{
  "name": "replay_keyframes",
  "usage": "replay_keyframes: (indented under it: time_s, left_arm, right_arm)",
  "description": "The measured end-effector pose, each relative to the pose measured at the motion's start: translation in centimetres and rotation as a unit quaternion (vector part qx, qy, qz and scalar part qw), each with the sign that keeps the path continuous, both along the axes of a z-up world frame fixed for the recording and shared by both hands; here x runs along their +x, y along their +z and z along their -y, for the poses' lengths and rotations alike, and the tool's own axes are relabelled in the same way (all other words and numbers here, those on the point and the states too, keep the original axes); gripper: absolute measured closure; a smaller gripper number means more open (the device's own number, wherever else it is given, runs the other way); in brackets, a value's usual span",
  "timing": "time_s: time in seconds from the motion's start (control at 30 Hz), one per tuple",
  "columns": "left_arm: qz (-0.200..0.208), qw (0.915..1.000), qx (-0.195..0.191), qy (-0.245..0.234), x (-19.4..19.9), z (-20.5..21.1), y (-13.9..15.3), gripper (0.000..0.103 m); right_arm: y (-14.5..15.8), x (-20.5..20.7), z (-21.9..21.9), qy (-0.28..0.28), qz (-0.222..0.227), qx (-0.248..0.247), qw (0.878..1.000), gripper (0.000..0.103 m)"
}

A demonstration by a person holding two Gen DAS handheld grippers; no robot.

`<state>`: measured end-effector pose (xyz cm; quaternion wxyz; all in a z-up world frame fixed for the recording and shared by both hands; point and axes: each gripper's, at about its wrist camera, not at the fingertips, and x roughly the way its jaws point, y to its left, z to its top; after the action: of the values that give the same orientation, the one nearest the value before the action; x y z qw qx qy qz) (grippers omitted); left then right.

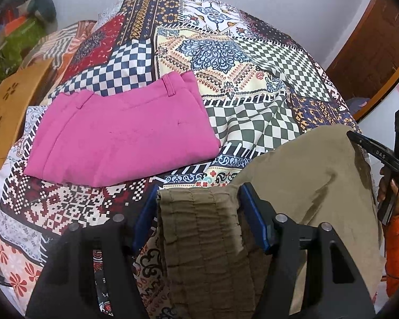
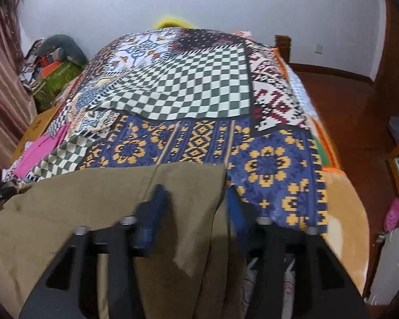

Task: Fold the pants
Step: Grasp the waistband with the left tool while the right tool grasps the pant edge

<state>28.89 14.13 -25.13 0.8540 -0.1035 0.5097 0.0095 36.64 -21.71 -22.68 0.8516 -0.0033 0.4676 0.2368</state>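
A: Where are the pants?

B: The khaki pants (image 1: 300,175) lie at the near edge of the bed (image 1: 266,61), on the patterned cover. The pink pants (image 1: 125,130) sit folded further in, to the left, apart from them.

A: And the jaws?

B: The left gripper (image 1: 198,207) has the gathered waistband (image 1: 199,228) between its jaws. The right pad touches the cloth; the left one shows a gap, so I read it as straddling, not clamped. The right gripper (image 2: 196,210) has the khaki's right edge between its jaws. The view is blurred and I cannot tell whether the pads press on it.

A: What could go wrong from here?

B: My guess is an uneven hold. If one side grips and the other only brushes the cloth, a lift would drag the pants askew and the fold would come out crooked.

A: Anything else?

B: The waistband is bunched and thick. A pinch might catch only the top layer, and the lower layer would sag out. Also, the pants lie close to the bed's edge; a slip there could let them slide off. And a wide swing to the left might rumple the pink pair.
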Motion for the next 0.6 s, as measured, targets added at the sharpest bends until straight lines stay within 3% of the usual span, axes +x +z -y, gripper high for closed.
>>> replay_keyframes:
  time_s: [0.03,0.07,0.3,0.47,0.6]
  left_arm:
    - [0.004,1.0000,0.006,0.000,-0.1,0.1,0.1,0.044]
    - [0.007,0.9999,0.009,0.001,-0.3,0.2,0.2,0.045]
    - [0.021,0.9994,0.027,0.007,-0.5,0.2,0.9,0.049]
    - [0.008,0.9995,0.028,0.011,-0.1,0.0,0.3,0.048]
    - [0.006,0.9988,0.049,0.003,-0.6,0.6,1.9,0.046]
  right_arm:
    - [0.0,0.1,-0.1,0.001,0.007,-0.013,1.000,0.089]
    - [0.0,0.0,-0.2,0.003,0.010,-0.018,1.000,0.093]
    - [1.0,-1.1,-1.3,0.018,0.075,-0.085,0.993,0.098]
    - [0.3,-0.3,-1.6,0.013,0.057,-0.100,0.993,0.098]
    - [1.0,-0.3,-1.5,0.006,0.036,-0.100,0.994,0.094]
